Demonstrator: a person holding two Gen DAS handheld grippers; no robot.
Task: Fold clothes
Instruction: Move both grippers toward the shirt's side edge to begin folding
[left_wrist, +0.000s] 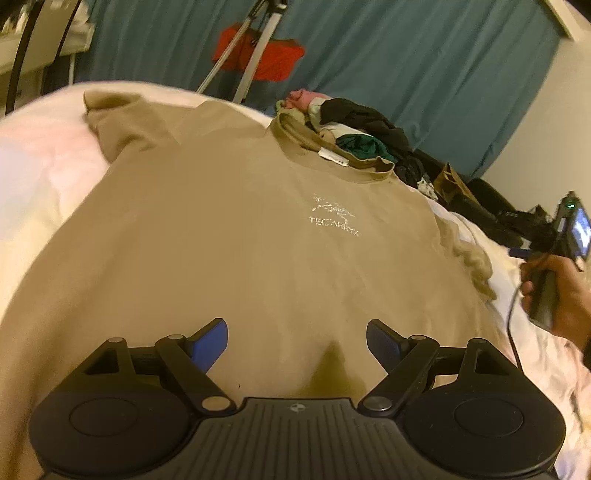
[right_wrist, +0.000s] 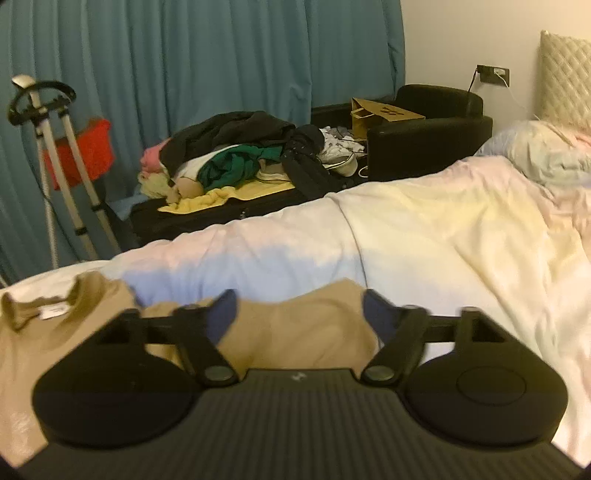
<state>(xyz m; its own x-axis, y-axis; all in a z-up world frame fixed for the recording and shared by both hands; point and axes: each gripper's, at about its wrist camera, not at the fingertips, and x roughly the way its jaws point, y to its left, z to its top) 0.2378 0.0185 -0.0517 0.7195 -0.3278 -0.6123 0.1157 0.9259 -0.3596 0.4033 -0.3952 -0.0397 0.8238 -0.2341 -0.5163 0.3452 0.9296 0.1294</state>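
A tan T-shirt (left_wrist: 229, 229) with a white chest logo (left_wrist: 334, 219) lies spread face up on the pale bed cover (left_wrist: 40, 162), collar (left_wrist: 332, 155) toward the far side. My left gripper (left_wrist: 297, 343) hovers over the shirt's lower part, its blue-padded jaws wide apart with nothing between them. In the right wrist view the same shirt (right_wrist: 303, 332) shows its collar at the left and a sleeve under my right gripper (right_wrist: 299, 314), which stands open above the sleeve without holding it. A hand (left_wrist: 561, 291) carrying the right gripper appears at the right edge of the left wrist view.
A heap of dark, green and pink clothes (right_wrist: 243, 147) lies on a black case beyond the bed. A tripod (right_wrist: 62, 170) with a red bag stands before the teal curtain (right_wrist: 207, 55). A black armchair (right_wrist: 428, 125) with a paper bag and a pillow (right_wrist: 539, 151) are at the right.
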